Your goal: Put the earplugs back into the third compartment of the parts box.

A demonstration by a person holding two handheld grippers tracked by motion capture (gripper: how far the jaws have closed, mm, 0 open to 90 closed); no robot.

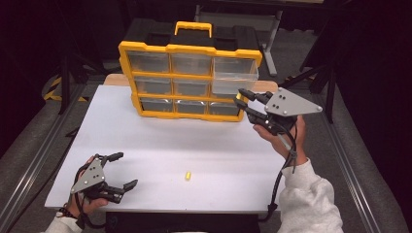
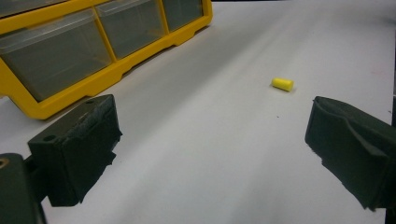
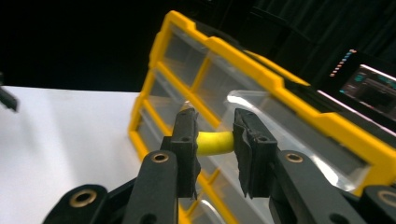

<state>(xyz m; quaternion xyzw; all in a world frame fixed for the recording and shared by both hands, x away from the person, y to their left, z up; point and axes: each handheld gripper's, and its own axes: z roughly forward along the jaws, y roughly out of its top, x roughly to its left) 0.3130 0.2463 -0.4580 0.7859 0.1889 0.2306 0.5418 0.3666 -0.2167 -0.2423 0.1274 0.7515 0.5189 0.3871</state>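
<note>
- Pinched between the black jaws of the right gripper [image 3: 215, 144], a small yellow foam cylinder [image 3: 214, 143] hangs just in front of the pulled-out clear plastic drawer [image 1: 234, 76] (top right) of the yellow-framed organiser cabinet [image 1: 190, 81].
- Left gripper [image 1: 121, 171] rests on the white tabletop [image 1: 160, 145], jaws spread wide, holding nothing.
- Second yellow foam cylinder [image 1: 187, 175] lies loose on the tabletop, apart from both grippers.
</note>
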